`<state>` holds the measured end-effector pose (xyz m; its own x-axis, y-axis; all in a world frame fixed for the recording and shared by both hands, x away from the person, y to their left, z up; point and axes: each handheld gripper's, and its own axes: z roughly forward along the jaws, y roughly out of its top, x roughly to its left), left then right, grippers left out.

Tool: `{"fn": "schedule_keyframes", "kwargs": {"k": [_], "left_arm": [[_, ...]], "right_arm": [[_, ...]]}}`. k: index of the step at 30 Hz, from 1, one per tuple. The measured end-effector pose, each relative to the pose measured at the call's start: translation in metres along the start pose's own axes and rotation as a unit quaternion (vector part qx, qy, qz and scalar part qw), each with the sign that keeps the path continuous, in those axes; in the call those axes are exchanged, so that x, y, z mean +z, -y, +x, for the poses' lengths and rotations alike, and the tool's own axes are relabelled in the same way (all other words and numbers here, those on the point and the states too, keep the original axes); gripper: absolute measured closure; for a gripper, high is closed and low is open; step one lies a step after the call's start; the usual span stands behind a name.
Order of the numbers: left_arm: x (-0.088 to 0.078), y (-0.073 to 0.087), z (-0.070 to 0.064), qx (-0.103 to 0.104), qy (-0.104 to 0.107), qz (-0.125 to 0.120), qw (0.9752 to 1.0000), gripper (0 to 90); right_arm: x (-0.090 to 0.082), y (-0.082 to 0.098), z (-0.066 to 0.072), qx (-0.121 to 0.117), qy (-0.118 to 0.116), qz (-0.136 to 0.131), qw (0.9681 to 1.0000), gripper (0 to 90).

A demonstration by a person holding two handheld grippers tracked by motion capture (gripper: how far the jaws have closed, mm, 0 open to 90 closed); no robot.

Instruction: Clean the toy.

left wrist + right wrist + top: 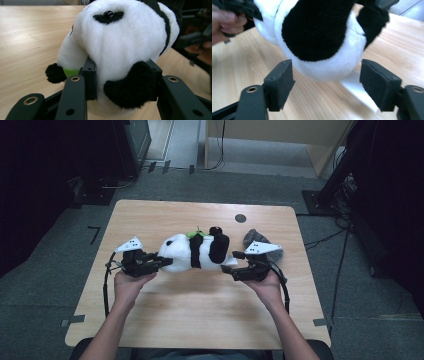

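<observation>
Your left gripper (159,262) is squeezing the head of the toy panda (196,251). Look at the left gripper view: the soft white head and one black ear bulge between the two black pads, so the hold is real. Your right gripper (231,262) has its jaws wide and is holding nothing. In the right gripper view the panda's (322,37) round bottom end hangs just past the pads (280,80), with bare gaps on both sides.

The panda lies on its side in the middle of the wooden table (200,320), between your two hands. A grey cloth (252,237) sits behind your right hand, and something flat and white (355,88) lies on the table under the panda.

Here is what could go wrong. You are holding only fluffy fur and stuffing at one end. If you lift fast, the heavy body may swing down and the head may slip out of the pads. If you close the right jaws too early, they may snap on air, or pinch that white thing instead. Swing back too far and you may knock the grey cloth.
</observation>
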<state>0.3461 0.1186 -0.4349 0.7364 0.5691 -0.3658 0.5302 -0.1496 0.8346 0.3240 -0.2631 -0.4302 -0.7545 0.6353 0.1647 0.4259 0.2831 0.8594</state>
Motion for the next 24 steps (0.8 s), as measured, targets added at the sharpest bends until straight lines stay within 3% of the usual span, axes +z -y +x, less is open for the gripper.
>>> {"fn": "schedule_keyframes", "kwargs": {"k": [3, 5, 7, 10, 12, 14, 16, 21, 24], "left_arm": [[0.002, -0.002, -0.007, -0.006, 0.017, 0.002, 0.9998, 57.3], [0.005, -0.003, -0.011, -0.012, 0.030, 0.006, 0.9995, 57.3], [0.007, -0.004, -0.013, -0.020, 0.036, 0.011, 0.9991, 57.3], [0.011, -0.003, -0.015, -0.031, 0.039, 0.013, 0.9987, 57.1], [0.013, -0.002, -0.017, -0.029, 0.038, 0.012, 0.9988, 56.4], [0.014, -0.001, -0.018, -0.019, 0.033, 0.006, 0.9992, 53.5], [0.016, 0.000, -0.020, -0.003, 0.020, 0.004, 0.9998, 47.0], [0.017, 0.002, -0.021, 0.028, 0.009, -0.020, 0.9994, 26.9], [0.010, 0.005, -0.021, 0.053, -0.011, -0.049, 0.9973, 26.1]], "right_arm": [[0.006, 0.001, 0.003, -0.012, -0.006, 0.003, 0.9999, 18.8], [0.010, 0.002, 0.005, -0.011, -0.004, 0.004, 0.9999, 10.5], [0.015, 0.002, 0.007, -0.009, 0.002, 0.011, 0.9999, 8.9], [0.019, 0.004, 0.009, -0.020, 0.017, 0.018, 0.9995, 14.7], [0.018, 0.003, 0.012, -0.026, 0.035, 0.011, 0.9990, 26.9], [0.015, 0.002, 0.012, -0.021, 0.037, 0.006, 0.9991, 39.8], [0.012, 0.000, 0.011, -0.016, 0.038, 0.010, 0.9991, 45.1], [0.003, -0.004, 0.009, -0.008, 0.043, 0.003, 0.9991, 50.0], [-0.003, -0.005, 0.005, 0.008, 0.038, 0.000, 0.9992, 51.7]]}}
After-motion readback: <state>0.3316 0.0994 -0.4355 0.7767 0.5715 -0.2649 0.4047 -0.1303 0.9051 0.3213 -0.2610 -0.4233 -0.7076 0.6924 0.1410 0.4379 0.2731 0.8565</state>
